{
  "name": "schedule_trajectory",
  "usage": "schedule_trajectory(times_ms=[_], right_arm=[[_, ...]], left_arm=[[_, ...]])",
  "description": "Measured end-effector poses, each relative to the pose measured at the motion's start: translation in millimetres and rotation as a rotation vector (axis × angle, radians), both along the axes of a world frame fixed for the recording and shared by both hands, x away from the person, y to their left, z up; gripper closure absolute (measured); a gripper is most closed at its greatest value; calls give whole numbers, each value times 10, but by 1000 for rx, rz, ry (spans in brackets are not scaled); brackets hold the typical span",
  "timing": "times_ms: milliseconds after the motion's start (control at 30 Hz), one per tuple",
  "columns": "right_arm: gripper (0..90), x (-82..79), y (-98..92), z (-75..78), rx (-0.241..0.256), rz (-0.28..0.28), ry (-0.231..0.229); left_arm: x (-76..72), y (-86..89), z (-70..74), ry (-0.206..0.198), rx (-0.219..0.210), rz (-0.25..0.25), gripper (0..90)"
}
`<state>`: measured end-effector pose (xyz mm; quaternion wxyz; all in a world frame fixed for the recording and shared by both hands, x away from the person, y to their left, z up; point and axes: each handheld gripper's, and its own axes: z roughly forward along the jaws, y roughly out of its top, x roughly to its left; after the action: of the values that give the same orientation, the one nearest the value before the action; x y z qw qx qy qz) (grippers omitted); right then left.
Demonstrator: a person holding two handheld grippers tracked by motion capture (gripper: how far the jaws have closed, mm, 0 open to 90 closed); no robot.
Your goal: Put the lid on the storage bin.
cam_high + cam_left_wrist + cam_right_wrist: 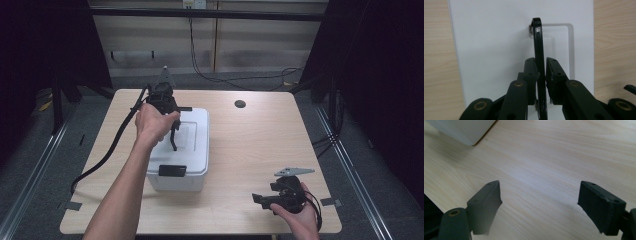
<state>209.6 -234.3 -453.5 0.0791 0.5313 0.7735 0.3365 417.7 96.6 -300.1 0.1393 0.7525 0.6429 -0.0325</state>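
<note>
Black and thin, the carry handle (539,67) of the white plastic box (192,150) stands upright between the left tongs (173,131), which are closed tight on it from above the lid. The step in hand seems to be the grasp of this handle; the next move probably calls for a straight, slow lift. The left forearm reaches forward over the box, wrist bent downward. The right tongs (539,205) rest wide open and hold nothing, low on the worktop (260,145), well apart from the box.
</note>
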Motion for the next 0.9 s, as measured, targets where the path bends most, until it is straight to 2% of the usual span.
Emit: schedule_trajectory(times_ms=[367,433,500,667,700,767,800,900], right_arm=[[178,-3,4,0,3,1,2],[178,-1,-1,0,2,1,1],[178,-3,4,0,3,2,2],[173,4,9,-3,5,6,0],[173,0,11,0,4,4,2],[173,-1,10,1,4,4,1],[170,-1,6,0,4,3,0],[169,2,5,-3,3,2,0]], left_arm=[[18,57,-5,-28,-4,-29,649],[22,66,-2,-35,-11,-46,581],[30,97,27,-37,-39,-93,528],[29,141,58,-48,-56,-126,426],[35,176,51,-43,-79,-152,411],[41,201,36,-41,-86,-162,341],[56,261,7,-33,-96,-184,323],[62,389,-22,-47,-138,-179,283]])
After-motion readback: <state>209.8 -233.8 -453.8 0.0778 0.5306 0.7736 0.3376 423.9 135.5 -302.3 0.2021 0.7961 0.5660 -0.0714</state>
